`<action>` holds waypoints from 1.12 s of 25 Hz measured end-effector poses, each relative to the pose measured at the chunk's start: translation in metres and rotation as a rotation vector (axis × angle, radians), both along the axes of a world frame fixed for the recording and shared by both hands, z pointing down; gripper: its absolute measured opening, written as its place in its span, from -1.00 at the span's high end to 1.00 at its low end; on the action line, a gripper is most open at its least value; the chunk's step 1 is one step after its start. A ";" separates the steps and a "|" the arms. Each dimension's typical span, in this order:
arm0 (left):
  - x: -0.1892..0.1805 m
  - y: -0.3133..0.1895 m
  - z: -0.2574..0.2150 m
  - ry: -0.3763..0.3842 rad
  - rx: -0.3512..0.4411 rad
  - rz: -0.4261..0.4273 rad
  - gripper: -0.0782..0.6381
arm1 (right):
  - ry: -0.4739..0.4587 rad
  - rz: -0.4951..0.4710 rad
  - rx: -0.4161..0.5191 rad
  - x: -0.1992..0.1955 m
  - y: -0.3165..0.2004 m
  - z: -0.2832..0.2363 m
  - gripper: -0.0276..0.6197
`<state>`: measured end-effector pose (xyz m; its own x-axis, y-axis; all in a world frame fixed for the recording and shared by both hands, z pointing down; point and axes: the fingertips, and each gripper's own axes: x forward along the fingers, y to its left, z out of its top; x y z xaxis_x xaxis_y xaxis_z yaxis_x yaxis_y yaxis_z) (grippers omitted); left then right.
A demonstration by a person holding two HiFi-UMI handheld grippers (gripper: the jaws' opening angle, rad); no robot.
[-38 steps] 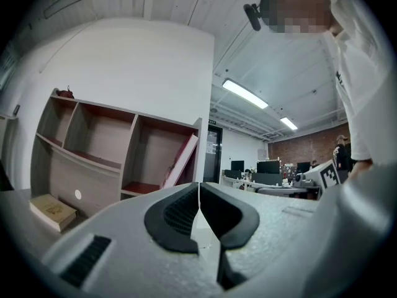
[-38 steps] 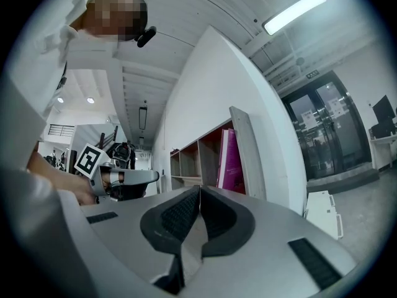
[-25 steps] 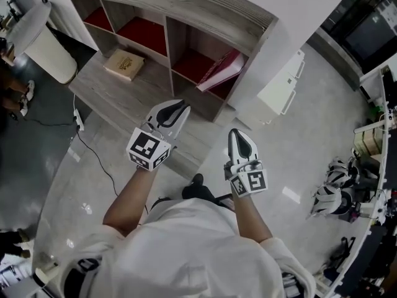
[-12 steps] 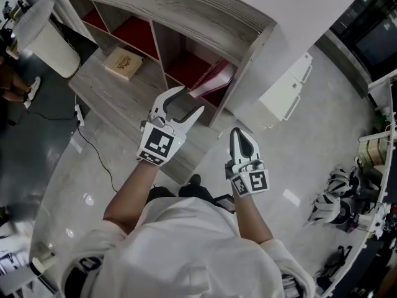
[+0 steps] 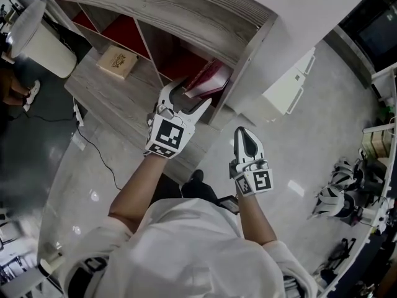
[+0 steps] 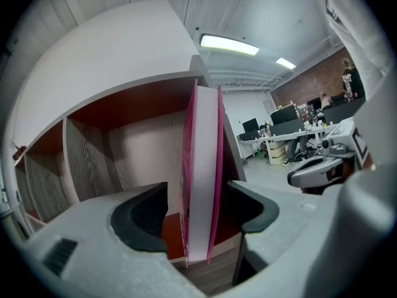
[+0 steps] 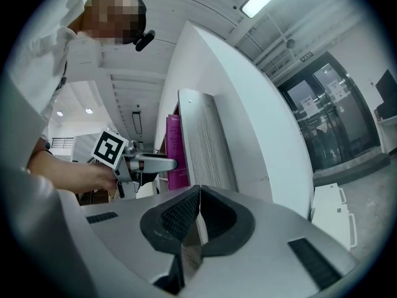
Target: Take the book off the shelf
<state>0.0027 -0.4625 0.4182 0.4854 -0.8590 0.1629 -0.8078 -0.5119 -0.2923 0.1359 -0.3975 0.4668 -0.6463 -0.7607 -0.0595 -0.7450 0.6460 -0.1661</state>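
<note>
A pink-covered book (image 5: 209,79) leans in the right-hand compartment of the grey wooden shelf unit (image 5: 186,8). My left gripper (image 5: 186,98) reaches into that compartment, and its jaws are opening. In the left gripper view the book (image 6: 203,166) stands edge-on between the two dark pads (image 6: 141,219), with a gap on each side and no pad pressing on it. My right gripper (image 5: 245,140) hangs lower, over the pale floor to the right of the shelf, shut with nothing in it. In the right gripper view its pads (image 7: 186,213) meet, and the book (image 7: 175,154) shows beyond.
A tan box-like book (image 5: 116,61) lies on the shelf's low ledge at the left. A white bin (image 5: 43,45) stands at the far left, a white cabinet (image 5: 288,85) right of the shelf. A black cable (image 5: 99,160) runs across the floor.
My left gripper moved forward and up to the shelf, and its jaws went from shut to wide apart around the pink book. The right gripper barely moved.
</note>
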 end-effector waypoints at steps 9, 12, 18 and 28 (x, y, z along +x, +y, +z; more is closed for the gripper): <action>0.010 -0.019 0.009 -0.023 0.000 -0.015 0.13 | 0.011 0.037 -0.027 0.010 0.000 0.013 0.87; 0.010 -0.022 0.007 -0.023 0.009 -0.022 0.23 | 0.014 0.042 -0.034 0.011 0.001 0.015 0.87; 0.008 -0.022 0.006 -0.031 0.024 -0.038 0.32 | 0.015 0.038 -0.031 0.012 0.003 0.015 0.87; 0.000 -0.009 0.005 -0.026 0.031 -0.045 0.35 | 0.009 0.023 -0.022 0.010 0.010 0.013 0.87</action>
<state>0.0023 -0.4711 0.4237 0.4421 -0.8848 0.1474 -0.8219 -0.4654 -0.3285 0.1456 -0.3872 0.4799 -0.6291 -0.7765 -0.0373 -0.7612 0.6250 -0.1730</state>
